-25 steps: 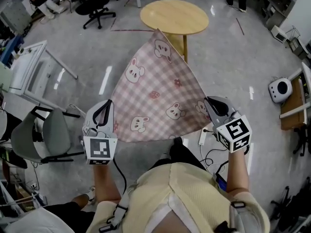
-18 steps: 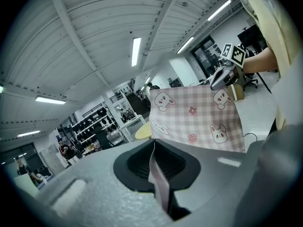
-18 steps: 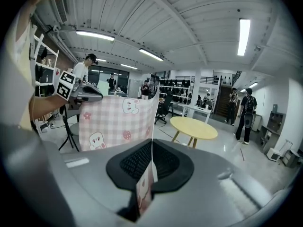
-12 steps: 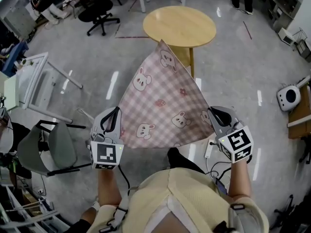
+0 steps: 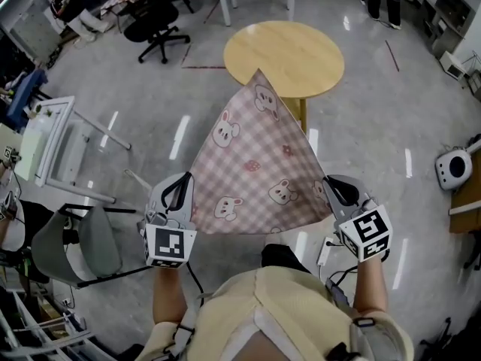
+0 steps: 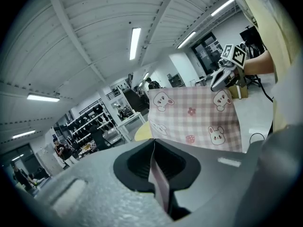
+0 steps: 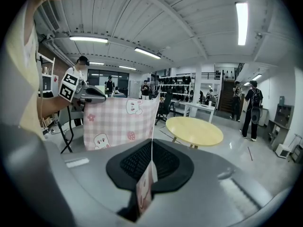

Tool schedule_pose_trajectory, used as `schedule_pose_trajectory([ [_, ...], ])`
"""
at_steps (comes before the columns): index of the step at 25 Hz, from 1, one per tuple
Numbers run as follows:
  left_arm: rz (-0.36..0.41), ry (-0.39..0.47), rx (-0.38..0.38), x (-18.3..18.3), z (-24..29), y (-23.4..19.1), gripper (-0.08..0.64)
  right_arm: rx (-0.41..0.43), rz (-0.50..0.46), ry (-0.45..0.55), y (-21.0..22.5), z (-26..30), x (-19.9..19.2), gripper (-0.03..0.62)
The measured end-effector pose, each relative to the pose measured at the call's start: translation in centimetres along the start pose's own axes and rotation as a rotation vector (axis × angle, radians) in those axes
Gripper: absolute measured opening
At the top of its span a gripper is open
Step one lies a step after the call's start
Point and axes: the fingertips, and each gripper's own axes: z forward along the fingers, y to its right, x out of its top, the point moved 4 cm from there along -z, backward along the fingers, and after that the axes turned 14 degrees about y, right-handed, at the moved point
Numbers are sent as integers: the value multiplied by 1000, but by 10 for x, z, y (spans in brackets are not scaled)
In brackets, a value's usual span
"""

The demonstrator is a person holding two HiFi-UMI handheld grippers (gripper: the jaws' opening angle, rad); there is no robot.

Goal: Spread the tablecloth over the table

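A pink checked tablecloth [image 5: 255, 164] printed with rabbits and strawberries hangs stretched in the air between both grippers, its far corner reaching toward the round wooden table [image 5: 284, 50] ahead. My left gripper [image 5: 180, 195] is shut on the cloth's near left corner, and the right gripper [image 5: 332, 191] is shut on the near right corner. In the left gripper view the cloth [image 6: 196, 119] runs out of the shut left gripper [image 6: 155, 171] toward the other gripper. In the right gripper view the cloth [image 7: 118, 122] leaves the shut right gripper [image 7: 150, 171], with the table [image 7: 194, 130] beyond.
A grey chair [image 5: 71, 243] stands at my left, with a white frame table [image 5: 45, 130] behind it. A black office chair [image 5: 158, 17] sits beyond the round table. A white round device [image 5: 454, 168] lies on the floor at right. Cables [image 5: 331, 250] trail near my feet.
I have stepped closer to the round table with the cloth held taut. Both grippers keep their hold on the same corners.
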Motion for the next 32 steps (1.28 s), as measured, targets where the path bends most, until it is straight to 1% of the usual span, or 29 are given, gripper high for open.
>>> schedule_pose_trajectory([
  [6,12,6,-10,-2,1,-5,11,-21,-1,26,-6,-7,0,8],
  [9,22,16,-33,-2,-2,-9,11,-39,-4,35,-14,-13,4,8],
  [12,45,34,-32,-9,-2,-11,10,-59,-40,53,-17,-15,7,8],
  [15,77,48,-30,-23,-3,-8,11,-77,-72,65,-25,-13,1,8],
  [19,91,105,-15,-39,6,-3,11,-116,-140,73,-25,-12,-3,8],
  [20,93,100,-8,-38,8,-3,11,-112,-144,75,-20,-12,-3,8],
  [21,99,69,2,-34,7,-3,11,-88,-130,80,-14,-11,-5,8],
  [24,131,-96,36,-15,-6,-3,11,34,-35,108,6,0,-16,8],
  [25,134,-120,39,-10,-3,-2,11,47,-22,110,18,0,-17,8],
  [26,132,-124,39,-7,3,0,11,45,-21,108,27,0,-17,8],
  [28,123,-105,30,-9,8,1,11,23,-31,102,35,0,-17,8],
  [32,115,-78,9,-14,4,0,11,15,-49,91,29,2,-16,8],
])
